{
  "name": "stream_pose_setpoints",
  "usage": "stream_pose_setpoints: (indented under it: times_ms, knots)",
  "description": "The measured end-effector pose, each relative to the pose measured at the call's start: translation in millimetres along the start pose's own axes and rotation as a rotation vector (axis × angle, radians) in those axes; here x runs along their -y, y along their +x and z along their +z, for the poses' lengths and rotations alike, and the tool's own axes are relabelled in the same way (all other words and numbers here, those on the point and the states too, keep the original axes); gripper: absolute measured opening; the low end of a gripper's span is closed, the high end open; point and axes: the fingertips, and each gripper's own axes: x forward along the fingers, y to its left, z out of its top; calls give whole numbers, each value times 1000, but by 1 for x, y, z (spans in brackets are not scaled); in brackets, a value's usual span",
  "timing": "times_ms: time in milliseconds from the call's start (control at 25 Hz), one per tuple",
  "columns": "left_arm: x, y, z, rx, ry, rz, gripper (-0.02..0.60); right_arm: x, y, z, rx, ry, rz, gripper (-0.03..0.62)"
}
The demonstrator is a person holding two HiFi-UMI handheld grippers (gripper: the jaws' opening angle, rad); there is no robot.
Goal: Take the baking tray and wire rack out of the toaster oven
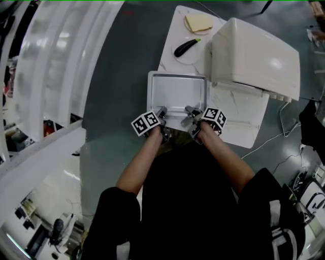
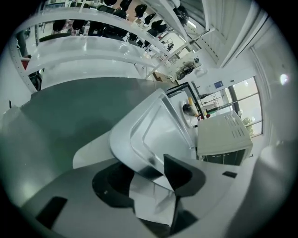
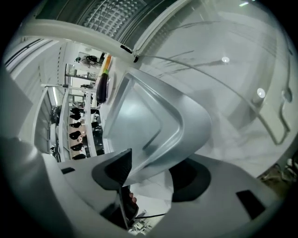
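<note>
The silver baking tray (image 1: 177,94) lies flat on the white table (image 1: 170,56), left of the cream toaster oven (image 1: 254,56) and its lowered glass door (image 1: 244,119). My left gripper (image 1: 162,112) is at the tray's near left corner and my right gripper (image 1: 190,112) at its near right corner. In the left gripper view the tray (image 2: 158,135) has its rim between the wide-apart jaws of the left gripper (image 2: 146,179), unpinched. The right gripper (image 3: 153,176) likewise stands open around the corner of the tray (image 3: 144,121). A wire grid (image 3: 107,14), perhaps the rack, shows in the oven's mouth.
Behind the tray a plate holds a dark eggplant (image 1: 187,47), with a slice of bread (image 1: 198,23) beyond it. The oven door (image 3: 223,93) lies right of the tray. A white cable (image 1: 277,134) trails on the floor at right. White curved railings (image 1: 56,61) stand at left.
</note>
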Motion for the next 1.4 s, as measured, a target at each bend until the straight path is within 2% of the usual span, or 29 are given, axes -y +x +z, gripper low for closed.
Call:
stream_pose_setpoints:
  times_ms: [200,280,520,760,840,1000,1040,1120,1200,1280,1360,1400]
  knots:
    - [-6,-5,-3,-11,29,39,210,8,-11,-4,-6,-75,-73,282]
    - [-5,-7,-4,-12,43,46,213,11,-15,-5,-7,-77,-71,284]
    - [-5,-12,-14,-42,82,62,279,17,-26,-1,20,-69,-51,284]
    - [-16,-31,-19,-5,75,58,288,14,-40,-1,52,-90,0,284]
    - [-10,-42,-23,14,83,24,288,11,-51,-1,75,-127,22,284]
    - [17,-73,-38,68,207,-52,288,9,-84,-3,140,-245,63,284]
    - [26,-81,-42,91,221,-84,288,7,-93,-5,154,-274,81,284]
    - [43,-99,-50,147,199,-176,281,2,-114,-11,185,-324,127,283]
    - [57,-119,-56,220,144,-269,207,-3,-137,-17,225,-366,170,274]
    - [70,-137,-61,292,110,-360,166,-6,-162,-22,281,-406,211,247]
    - [83,-155,-70,341,86,-464,86,-9,-190,-29,344,-441,260,172]
    - [88,-162,-77,354,73,-511,57,-9,-204,-32,377,-455,285,110]
